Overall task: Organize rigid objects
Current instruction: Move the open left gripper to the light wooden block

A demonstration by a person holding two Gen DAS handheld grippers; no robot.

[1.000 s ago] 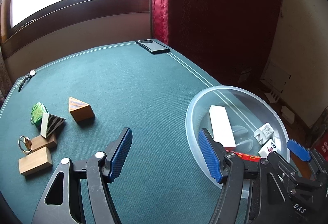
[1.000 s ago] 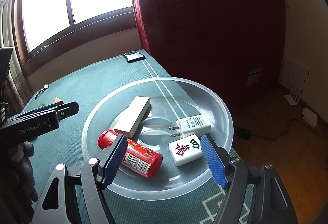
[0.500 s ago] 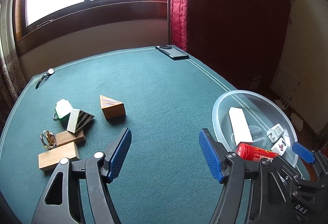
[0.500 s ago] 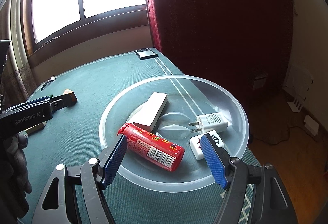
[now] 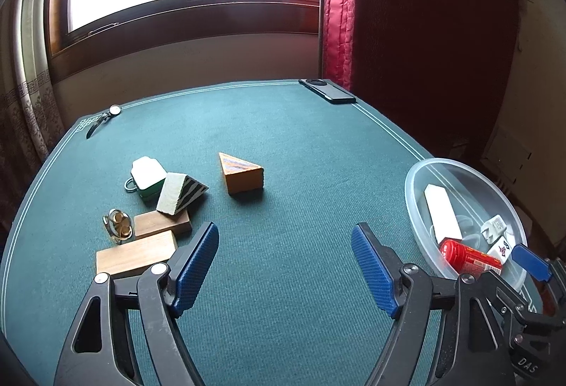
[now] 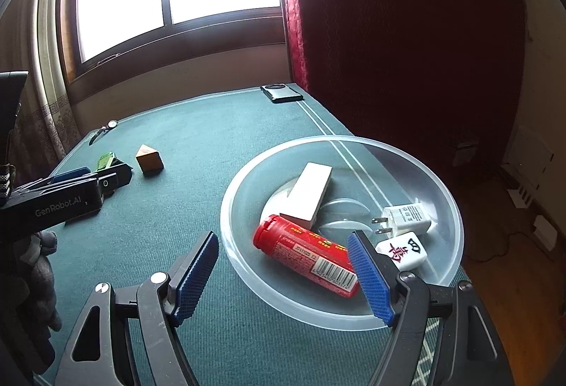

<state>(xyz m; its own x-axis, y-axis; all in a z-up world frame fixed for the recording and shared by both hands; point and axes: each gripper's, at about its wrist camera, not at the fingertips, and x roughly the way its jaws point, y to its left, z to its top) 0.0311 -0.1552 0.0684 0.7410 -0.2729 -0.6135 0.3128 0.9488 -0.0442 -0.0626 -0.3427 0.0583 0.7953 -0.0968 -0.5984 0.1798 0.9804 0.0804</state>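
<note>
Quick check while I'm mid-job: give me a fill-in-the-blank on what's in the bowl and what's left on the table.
1. The red tube lies inside the clear ____.
2. The charger plug in the bowl is ____ in colour.
3. Both the left tool and the right tool are ____, gripping nothing.
4. The orange wedge rests on the green ____.

Missing words: bowl; white; open; table

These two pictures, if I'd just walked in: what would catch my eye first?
Probably the clear plastic bowl at the green table's right edge, holding a bright red tube, a white box, a charger plug and a mahjong tile. Next, the orange wooden wedge alone mid-table, with a huddle of blocks to its left. Both open blue-padded grippers, left and right, fill the foreground.
</note>
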